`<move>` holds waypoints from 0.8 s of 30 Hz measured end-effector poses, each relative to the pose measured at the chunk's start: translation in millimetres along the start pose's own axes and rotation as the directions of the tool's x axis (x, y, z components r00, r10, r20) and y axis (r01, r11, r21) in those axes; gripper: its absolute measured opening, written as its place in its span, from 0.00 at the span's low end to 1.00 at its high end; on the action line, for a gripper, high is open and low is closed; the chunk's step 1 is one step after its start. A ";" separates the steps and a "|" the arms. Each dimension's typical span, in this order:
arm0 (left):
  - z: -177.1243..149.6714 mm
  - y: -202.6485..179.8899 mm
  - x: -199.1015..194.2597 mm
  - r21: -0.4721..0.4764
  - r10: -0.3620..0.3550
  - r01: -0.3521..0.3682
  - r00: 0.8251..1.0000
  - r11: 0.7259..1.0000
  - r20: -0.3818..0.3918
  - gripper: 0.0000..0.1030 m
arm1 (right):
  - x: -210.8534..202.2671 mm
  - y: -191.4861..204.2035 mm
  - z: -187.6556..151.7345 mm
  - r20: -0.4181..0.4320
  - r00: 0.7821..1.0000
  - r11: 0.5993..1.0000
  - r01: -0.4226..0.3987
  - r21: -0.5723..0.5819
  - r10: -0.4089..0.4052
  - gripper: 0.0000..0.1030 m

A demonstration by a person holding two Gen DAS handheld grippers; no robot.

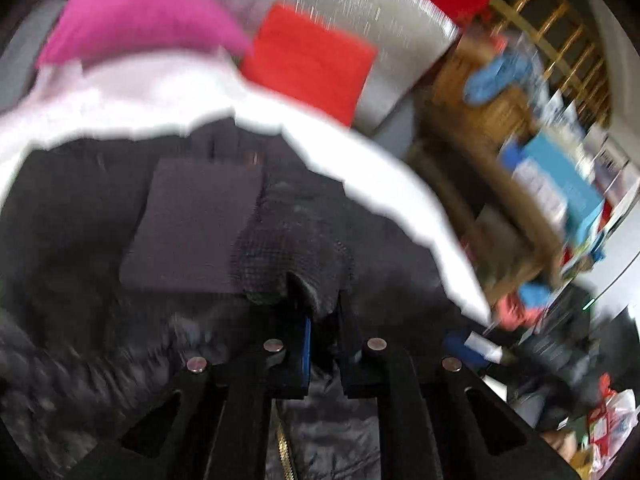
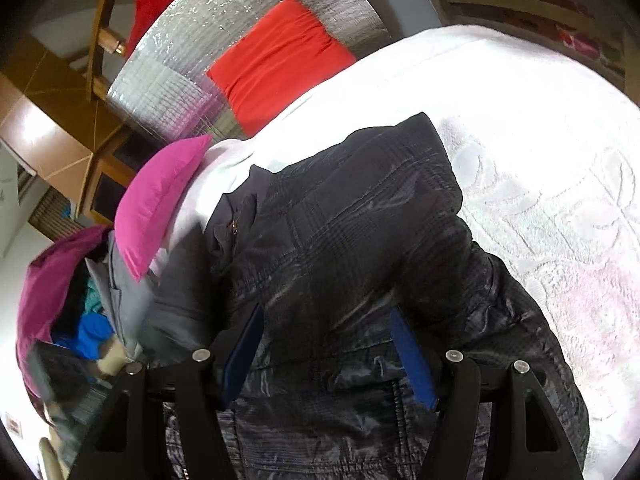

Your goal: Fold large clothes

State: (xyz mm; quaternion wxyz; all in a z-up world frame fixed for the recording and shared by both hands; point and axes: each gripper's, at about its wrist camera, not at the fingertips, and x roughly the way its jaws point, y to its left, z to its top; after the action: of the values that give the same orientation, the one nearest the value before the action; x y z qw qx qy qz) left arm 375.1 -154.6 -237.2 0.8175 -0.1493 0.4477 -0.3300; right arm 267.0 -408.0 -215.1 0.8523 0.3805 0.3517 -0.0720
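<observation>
A large dark shiny padded jacket (image 2: 360, 240) lies on a white bedspread (image 2: 540, 160). In the left wrist view, which is blurred, my left gripper (image 1: 320, 312) is shut on a fold of the jacket's dark mesh lining (image 1: 296, 256), beside a dark patch (image 1: 192, 224) and a gold zipper (image 1: 284, 448). In the right wrist view my right gripper (image 2: 328, 348) is open, its blue-padded fingers (image 2: 412, 356) spread just over the jacket; nothing is between them.
A pink pillow (image 2: 160, 204) and a red cushion (image 2: 276, 60) lie at the bed's far side against a silver foil panel (image 2: 240, 24). A pile of clothes (image 2: 72, 300) sits left. Cluttered shelves and boxes (image 1: 560, 184) stand right of the bed.
</observation>
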 end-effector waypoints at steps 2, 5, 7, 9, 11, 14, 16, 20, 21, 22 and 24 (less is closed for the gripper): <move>-7.9 4.6 5.6 -0.021 0.020 -0.022 0.998 1.000 -0.056 0.12 | 0.4 -0.7 1.1 -0.005 1.000 1.000 -0.004 0.006 0.004 0.67; -9.1 0.2 -16.8 0.020 0.026 -0.025 0.999 0.999 -0.040 0.33 | -1.5 0.3 2.3 -0.002 1.000 1.000 -0.005 0.004 0.005 0.68; -9.2 2.2 -41.8 0.049 0.033 -0.033 0.999 0.998 0.013 0.57 | -1.5 2.8 3.0 -0.003 1.000 1.000 -0.007 -0.003 0.006 0.68; -9.7 6.8 -71.7 0.074 0.036 -0.041 0.997 0.996 0.075 0.63 | -3.1 7.1 1.8 0.004 1.000 1.000 0.002 -0.018 -0.002 0.68; -3.5 15.5 -96.0 0.071 0.055 -0.064 0.991 0.995 0.125 0.64 | -3.0 13.9 0.0 0.010 1.000 0.999 0.016 -0.047 -0.015 0.69; 7.8 47.5 -119.2 -0.019 0.136 -0.135 0.975 0.991 0.176 0.65 | -1.2 32.7 -6.3 0.019 0.999 0.991 0.035 -0.129 -0.033 0.70; 11.1 70.3 -126.8 -0.093 0.222 -0.208 0.959 0.974 0.178 0.65 | 0.6 53.3 -14.8 0.035 0.998 0.973 0.061 -0.224 -0.055 0.72; 14.3 106.8 -123.6 -0.204 0.419 -0.392 0.902 0.897 0.109 0.65 | 9.4 98.9 -36.8 0.065 0.996 0.902 0.086 -0.424 -0.065 0.76; 13.7 114.1 -119.8 -0.225 0.426 -0.400 0.901 0.889 0.080 0.65 | 12.8 109.4 -42.7 0.066 0.996 0.880 0.086 -0.468 -0.063 0.76; 13.0 117.9 -114.8 -0.239 0.416 -0.393 0.908 0.888 0.055 0.65 | 16.2 117.5 -47.4 0.066 0.996 0.861 0.086 -0.501 -0.061 0.76; 9.1 124.2 -106.8 -0.251 0.435 -0.420 0.900 0.872 0.007 0.65 | 27.3 137.6 -59.6 0.070 0.995 0.807 0.094 -0.582 -0.066 0.76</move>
State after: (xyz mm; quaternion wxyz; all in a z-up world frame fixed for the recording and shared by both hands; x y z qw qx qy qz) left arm 392.3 8.4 -231.5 0.8594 -0.1561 0.4805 -0.0787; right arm 308.5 -266.1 -178.2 0.9321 0.0831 0.3525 -0.0051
